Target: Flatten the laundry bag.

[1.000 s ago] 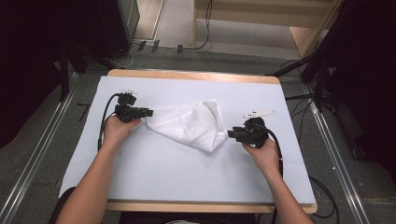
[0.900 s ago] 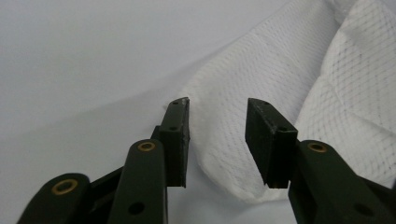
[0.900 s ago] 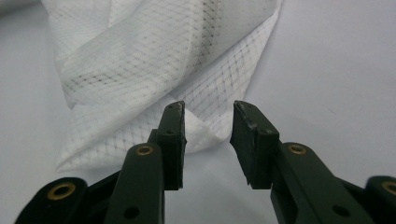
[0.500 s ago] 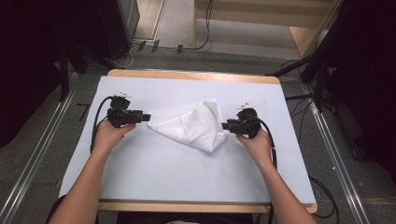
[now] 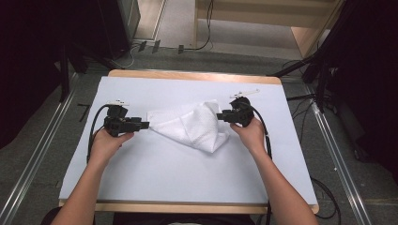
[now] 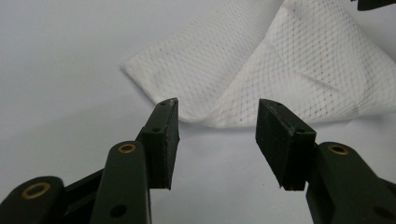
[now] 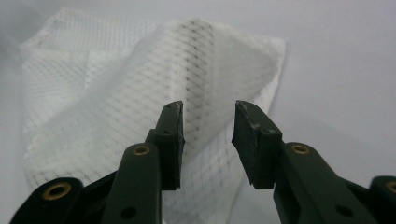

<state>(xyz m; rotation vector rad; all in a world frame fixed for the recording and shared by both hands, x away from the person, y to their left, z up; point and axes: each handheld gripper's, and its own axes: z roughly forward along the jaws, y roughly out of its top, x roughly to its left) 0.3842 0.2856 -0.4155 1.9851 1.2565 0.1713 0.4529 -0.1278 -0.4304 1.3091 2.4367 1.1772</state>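
A white mesh cloth (image 5: 192, 125) lies loosely folded in the middle of the pale blue table cover (image 5: 155, 183). My left gripper (image 5: 144, 125) points at its left corner; its jaws have just been opening and stand open. In the left gripper view the cloth (image 6: 280, 70) lies just beyond the left gripper (image 6: 217, 105), with nothing between the pads. My right gripper (image 5: 219, 116) sits at the cloth's right edge. Its jaws have just been opening too. In the right gripper view a raised fold of the cloth (image 7: 116, 93) shows behind the right gripper (image 7: 208, 109), and the pads do not press on it.
The cover lies on a wooden table whose edge (image 5: 197, 75) shows at the far side. Metal rails (image 5: 37, 159) run along the floor on both sides. Black cables (image 5: 91, 133) trail from both grippers over the cover.
The left gripper let go of the cloth's left corner and drew back a little toward me. The right gripper slid farther away along the cloth's right edge, its jaws now wider.
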